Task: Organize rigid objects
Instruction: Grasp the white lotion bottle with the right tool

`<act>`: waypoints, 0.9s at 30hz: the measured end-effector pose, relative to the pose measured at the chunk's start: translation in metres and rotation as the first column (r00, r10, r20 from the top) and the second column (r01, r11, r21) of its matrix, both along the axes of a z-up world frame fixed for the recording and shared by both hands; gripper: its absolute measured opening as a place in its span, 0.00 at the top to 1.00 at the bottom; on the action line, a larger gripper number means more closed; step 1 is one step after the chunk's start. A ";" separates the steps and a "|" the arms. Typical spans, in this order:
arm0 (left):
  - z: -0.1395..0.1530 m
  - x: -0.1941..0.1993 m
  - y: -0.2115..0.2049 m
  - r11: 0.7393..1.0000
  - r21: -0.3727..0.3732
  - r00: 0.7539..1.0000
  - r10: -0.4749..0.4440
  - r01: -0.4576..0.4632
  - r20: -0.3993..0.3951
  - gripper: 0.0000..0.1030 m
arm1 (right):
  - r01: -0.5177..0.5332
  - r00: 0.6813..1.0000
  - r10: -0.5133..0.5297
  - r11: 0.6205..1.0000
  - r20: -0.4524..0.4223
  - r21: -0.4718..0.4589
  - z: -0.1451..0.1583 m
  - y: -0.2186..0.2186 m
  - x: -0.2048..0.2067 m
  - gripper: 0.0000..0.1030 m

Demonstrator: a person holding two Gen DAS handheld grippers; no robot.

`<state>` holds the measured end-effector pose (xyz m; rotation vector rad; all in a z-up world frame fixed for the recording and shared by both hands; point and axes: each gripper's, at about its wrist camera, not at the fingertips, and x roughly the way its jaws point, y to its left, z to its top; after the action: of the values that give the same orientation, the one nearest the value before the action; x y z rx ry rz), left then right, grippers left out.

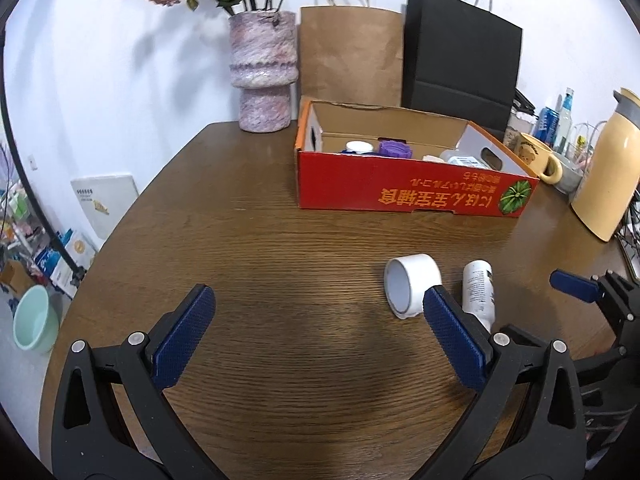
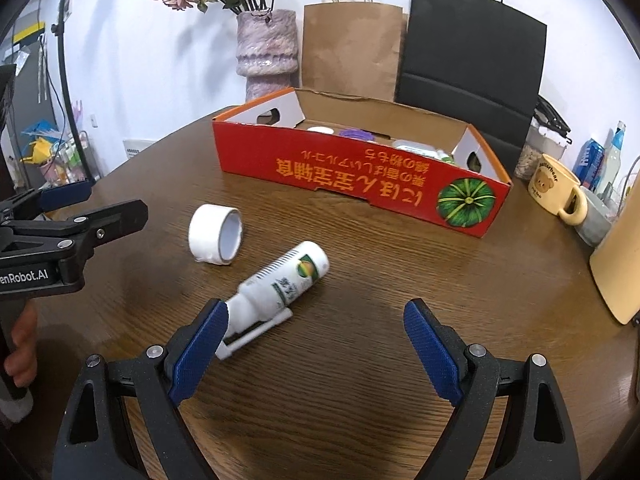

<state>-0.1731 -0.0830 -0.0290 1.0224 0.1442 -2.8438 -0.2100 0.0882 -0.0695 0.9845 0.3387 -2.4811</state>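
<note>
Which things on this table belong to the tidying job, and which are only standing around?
Belonging to the job:
white roll of tape, lying on the table
white plastic bottle, lying on its side
red cardboard box, already holding some items

Only standing around:
purple stone-like vase
brown paper bag
black paper bag
yellow bear mug
cream jug

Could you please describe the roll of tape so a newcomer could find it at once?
Start at the red cardboard box on the wooden table. In front of it lies the white tape roll. Unlike the neighbouring white bottle, it is a hollow, unlabelled ring.
</note>
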 end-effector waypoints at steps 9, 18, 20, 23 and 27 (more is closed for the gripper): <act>0.004 0.001 -0.014 0.998 0.034 0.999 0.044 -0.044 -0.006 0.00 | 0.051 0.997 -0.053 0.998 0.061 0.044 -0.012 -0.021 -0.025 0.10; 0.002 0.001 -0.012 0.999 0.025 1.000 0.031 -0.031 0.001 0.00 | 0.109 0.988 -0.118 0.990 0.104 0.089 -0.024 -0.013 -0.040 0.09; 0.002 0.000 -0.012 0.999 0.026 0.999 0.033 -0.033 0.003 0.00 | 0.113 0.987 -0.122 0.990 0.102 0.086 -0.024 -0.009 -0.042 0.10; 0.001 -0.001 -0.012 0.999 0.028 0.999 0.031 -0.031 0.007 0.00 | 0.107 0.988 -0.114 0.992 0.107 0.073 -0.024 -0.004 -0.047 0.15; 0.000 -0.002 -0.010 0.999 0.022 1.000 0.027 -0.027 0.013 0.00 | 0.077 0.991 -0.083 0.995 0.107 0.062 -0.023 -0.004 -0.053 0.51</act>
<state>-0.1747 -0.0930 -0.0293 1.0350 0.1874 -2.8173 -0.2627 0.0838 -0.0921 1.1741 0.3434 -2.4887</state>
